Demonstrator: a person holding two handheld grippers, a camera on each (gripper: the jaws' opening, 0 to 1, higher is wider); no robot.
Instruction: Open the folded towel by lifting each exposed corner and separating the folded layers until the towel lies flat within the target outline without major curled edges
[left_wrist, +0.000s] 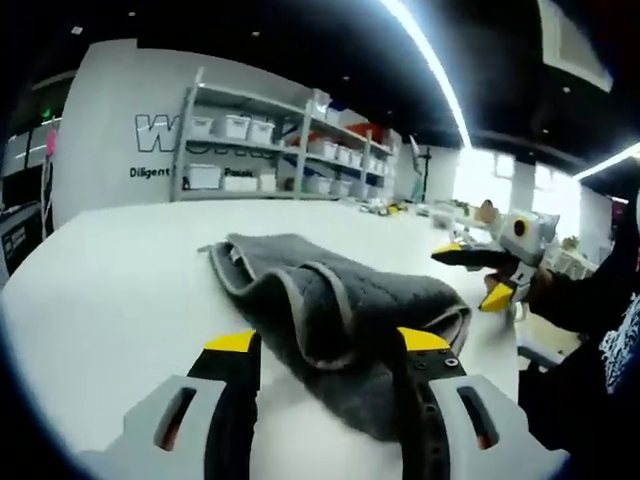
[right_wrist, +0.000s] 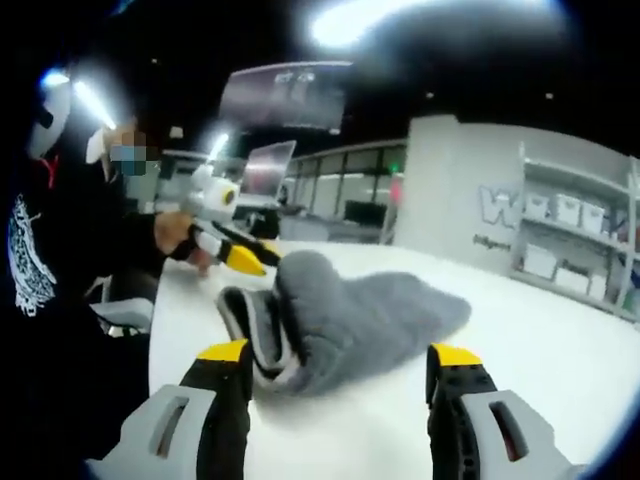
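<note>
Yellow-tipped jaws of the left gripper (left_wrist: 328, 342) rise nearest in the left gripper view, spread wide with nothing between them. They straddle the near end of the grey towel (left_wrist: 330, 300), probably lined up so a fold edge can be taken next. That towel lies on the white table (left_wrist: 110, 290), still folded into humped layers, its pale trimmed edges curling up in loops, and it runs away from the camera toward the shelving (left_wrist: 260, 150). No target outline can be made out on the tabletop. Off to the right, the right gripper (left_wrist: 482, 275) hangs above the table beyond the towel's far side, its two tips parted and holding nothing.

Parted jaws come first again in the right gripper view: the right gripper (right_wrist: 340, 352) stands wide apart and empty, framing the towel (right_wrist: 350, 320) from its other end. Here the cloth bunches into a soft mound with a rolled edge facing the camera. Behind it the left gripper (right_wrist: 245, 255) sits close to the towel's top; whether it touches is unclear.
</note>
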